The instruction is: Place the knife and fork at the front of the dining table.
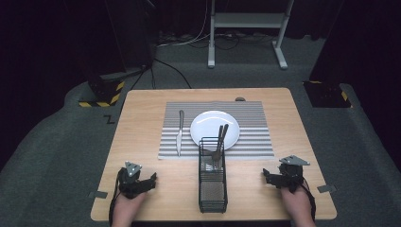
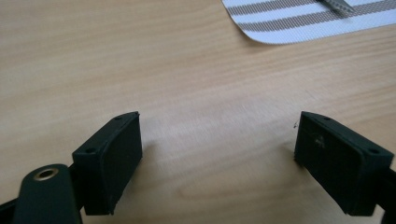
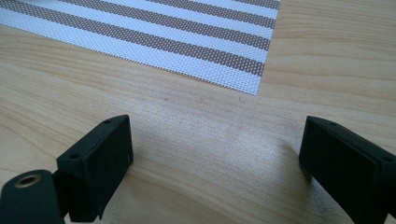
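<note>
A: Cutlery in the wire caddy [image 1: 212, 182] looks like the job; a fork [image 1: 218, 149] and a second dark handle lean out of its far end, tips over the white plate [image 1: 208, 127] at its 6 o'clock rim; one knife [image 1: 179, 132] lies flat on the striped placemat [image 1: 255, 137], at the plate's 9 o'clock.

B: How would that fork handle?

A: Stiff metal, I'd judge; light, thin and smooth, so likely to slip or swivel in flat pads; best taken across the handle partway up, above the caddy's rim, and lifted straight out so the tines don't catch on the wire.

B: And the claws?

A: Left gripper [image 1: 137, 182] rests on the table [image 1: 142, 109] at the caddy's 9 o'clock; its own view shows both jaws well apart, bare wood between them, a placemat corner [image 2: 299, 23] ahead; right gripper [image 1: 279, 178] sits at the caddy's 3 o'clock, jaws likewise apart over bare wood, nothing held.

B: Risk?

A: The caddy looks light; it could tip or drag if the fork snags.
</note>
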